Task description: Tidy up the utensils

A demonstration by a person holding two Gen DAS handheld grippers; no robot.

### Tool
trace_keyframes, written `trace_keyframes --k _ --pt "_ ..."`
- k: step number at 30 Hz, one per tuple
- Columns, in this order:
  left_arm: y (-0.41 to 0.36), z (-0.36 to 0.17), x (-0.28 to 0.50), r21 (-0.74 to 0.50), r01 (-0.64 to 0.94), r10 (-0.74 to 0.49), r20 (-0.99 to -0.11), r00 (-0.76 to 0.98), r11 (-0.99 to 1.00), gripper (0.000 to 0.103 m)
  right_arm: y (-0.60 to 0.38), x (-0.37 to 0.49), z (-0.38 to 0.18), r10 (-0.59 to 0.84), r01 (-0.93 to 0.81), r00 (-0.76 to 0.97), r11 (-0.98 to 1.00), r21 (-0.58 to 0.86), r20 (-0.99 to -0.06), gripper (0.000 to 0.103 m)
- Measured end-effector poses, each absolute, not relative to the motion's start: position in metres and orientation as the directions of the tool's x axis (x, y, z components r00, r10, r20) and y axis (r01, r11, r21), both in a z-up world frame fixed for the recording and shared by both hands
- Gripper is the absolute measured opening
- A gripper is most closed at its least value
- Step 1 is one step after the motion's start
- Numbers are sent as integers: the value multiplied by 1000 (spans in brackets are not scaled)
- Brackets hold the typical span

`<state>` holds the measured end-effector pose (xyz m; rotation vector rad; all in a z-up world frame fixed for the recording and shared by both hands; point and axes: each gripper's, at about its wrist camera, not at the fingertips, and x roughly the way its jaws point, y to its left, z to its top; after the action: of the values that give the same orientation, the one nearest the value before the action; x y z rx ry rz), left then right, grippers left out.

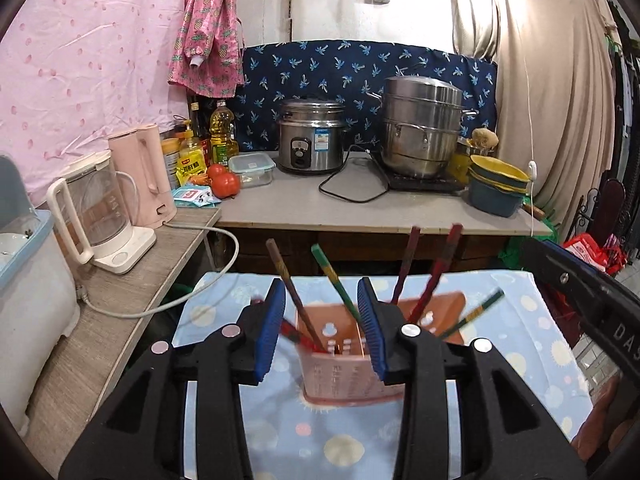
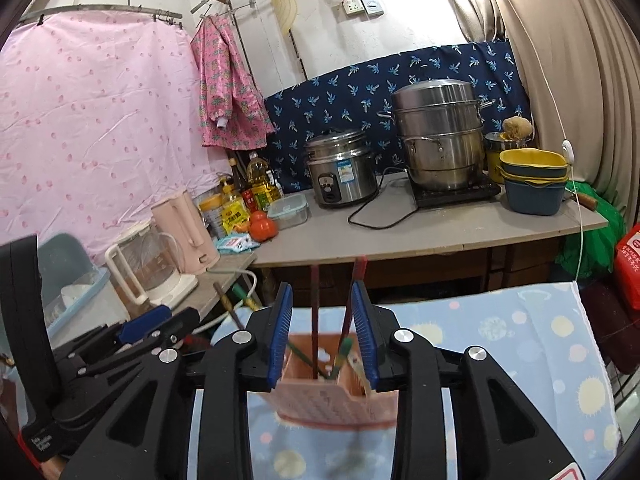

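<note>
Pink utensil holder (image 1: 352,372) stands on the patterned desk cloth (image 1: 520,320), chopsticks (image 1: 334,280) leaning inside. Left gripper (image 1: 322,334) and right gripper (image 2: 322,334) hover near it, jaws wide, gripping nothing.

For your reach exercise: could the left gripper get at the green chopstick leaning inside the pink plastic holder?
Probably yes: the left gripper is open, the green chopstick stands between its fingers, and nothing blocks it.
</note>
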<state>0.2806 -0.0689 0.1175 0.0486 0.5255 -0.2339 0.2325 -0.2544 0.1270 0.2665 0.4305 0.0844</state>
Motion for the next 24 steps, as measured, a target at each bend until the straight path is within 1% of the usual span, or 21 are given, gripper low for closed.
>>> trace_keyframes --k 4,11,17,21,22,24 --pt "-67 110 249 6 229 -193 -522 831 973 36 -247 200 111 119 -12 886 972 237 -447 35" --pt "-62 81 199 12 216 -169 -579 798 976 36 -236 150 72 100 17 834 978 206 -543 35" --pt "-61 58 170 3 206 -161 -616 771 978 36 -221 119 53 58 38 809 988 150 -585 35" --pt "-61 50 159 -16 207 -170 -636 753 978 42 -211 106 50 31 50 799 992 118 -600 36" --pt "-61 49 157 -13 203 -165 -636 754 979 49 -210 104 50 31 52 797 991 119 -604 36" --pt "-60 48 152 -13 195 -159 -633 758 981 56 -208 100 49 28 60 789 991 122 -614 39"
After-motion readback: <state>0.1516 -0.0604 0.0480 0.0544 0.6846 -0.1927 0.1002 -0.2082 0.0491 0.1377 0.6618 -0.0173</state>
